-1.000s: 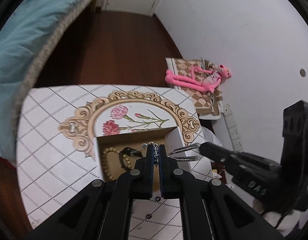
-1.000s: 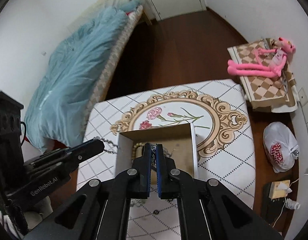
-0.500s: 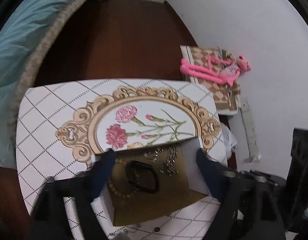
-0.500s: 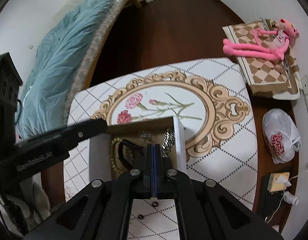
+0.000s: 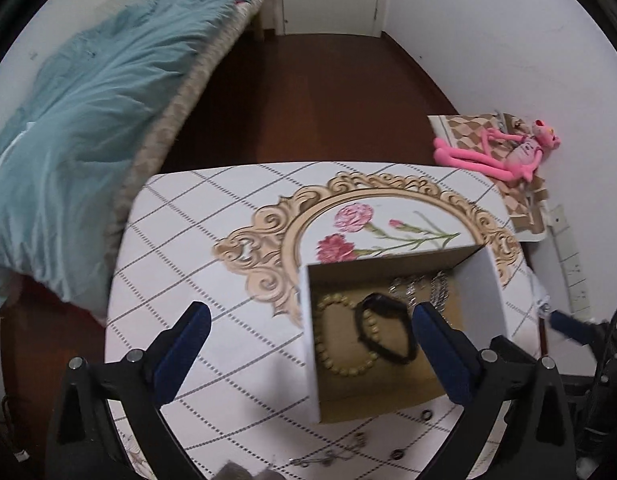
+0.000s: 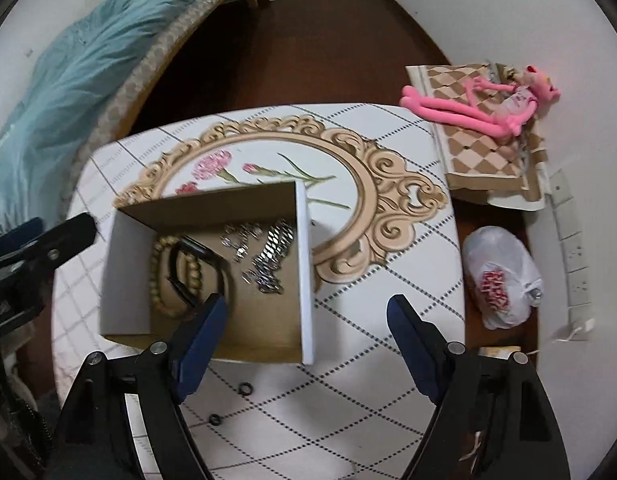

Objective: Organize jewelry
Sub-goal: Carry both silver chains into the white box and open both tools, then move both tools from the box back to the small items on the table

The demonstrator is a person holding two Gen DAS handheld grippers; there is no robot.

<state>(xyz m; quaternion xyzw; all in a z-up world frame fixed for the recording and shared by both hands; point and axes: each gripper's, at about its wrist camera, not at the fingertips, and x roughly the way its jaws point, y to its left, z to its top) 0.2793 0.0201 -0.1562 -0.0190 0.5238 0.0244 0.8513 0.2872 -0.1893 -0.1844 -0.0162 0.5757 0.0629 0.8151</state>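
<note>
Table (image 5: 236, 264) first: its patterned top carries the cardboard box (image 6: 124, 264), and the box now holds more than it did a second ago. Back then my left gripper (image 5: 308, 322) was pinching a silver chain over the box and my right gripper (image 6: 306, 320) was pressed together beside it; now both are spread wide and carry nothing. The silver chains (image 6: 264, 256) lie heaped in the box's right half, next to the black bracelet (image 5: 384, 334) and the tan bead bracelet (image 5: 340, 340), which overlap on the left. I judge that drop finished.

Both grippers have drawn back and sit higher, tilted down at the table. My left one straddles the box's left wall, one finger over bare table, the other over the box. My right one hangs at the near right corner of the box.

Smallest things last: a few dark rings (image 6: 246, 389) lie loose on the table just in front of the box, along with a thin silver piece (image 5: 320, 459) at the near edge. Those, I reckon, are what I collect next.
</note>
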